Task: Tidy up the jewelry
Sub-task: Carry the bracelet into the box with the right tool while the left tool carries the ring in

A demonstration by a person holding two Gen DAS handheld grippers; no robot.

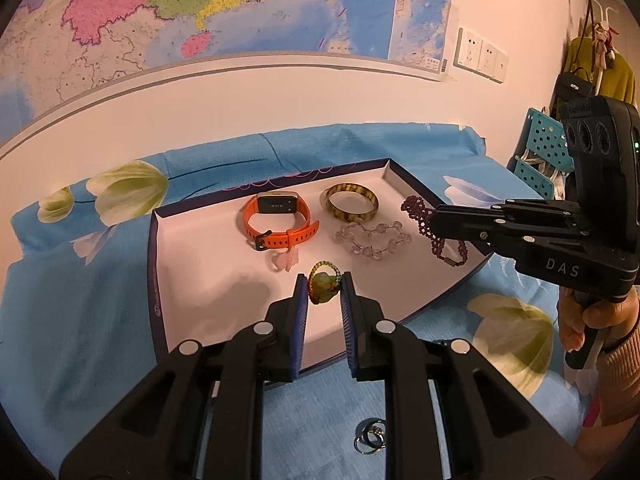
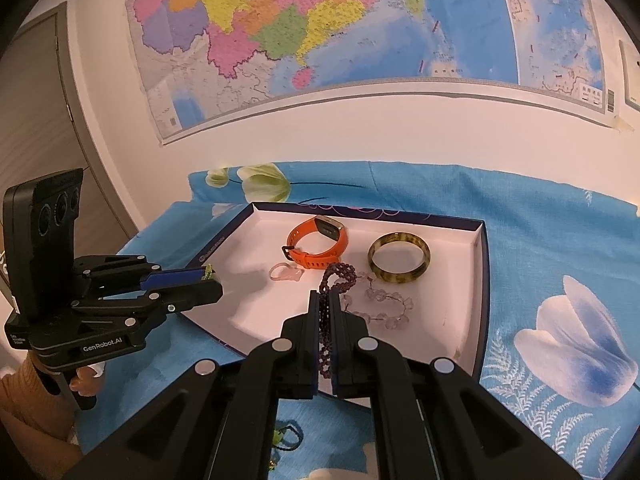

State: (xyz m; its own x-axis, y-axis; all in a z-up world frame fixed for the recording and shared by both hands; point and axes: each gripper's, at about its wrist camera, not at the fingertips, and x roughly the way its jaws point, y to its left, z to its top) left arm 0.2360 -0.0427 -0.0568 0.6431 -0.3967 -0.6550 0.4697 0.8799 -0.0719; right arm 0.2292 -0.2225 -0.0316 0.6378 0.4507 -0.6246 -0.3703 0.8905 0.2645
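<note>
Over the white-lined tray (image 1: pixel 192 264) on the blue flowered cloth (image 1: pixel 80 320), the left gripper (image 1: pixel 324 286) has its jaws nearly closed, pinching a green-and-yellow beaded ring (image 1: pixel 323 280) just above the tray floor. The right gripper (image 2: pixel 325 312) has its jaws fully closed on a dark purple beaded bracelet (image 2: pixel 334 280), near an orange watch (image 2: pixel 316 246), a mottled bangle (image 2: pixel 399 262) and a clear bead bracelet (image 2: pixel 384 306).

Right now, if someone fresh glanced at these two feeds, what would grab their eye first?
Probably the orange smartwatch lying in the white-lined box, beside a mottled bangle. Next, the left gripper shut on a green beaded ring over the box's near edge, and the right gripper shut on a dark purple beaded bracelet. Behind, a colourful wall map.
</note>
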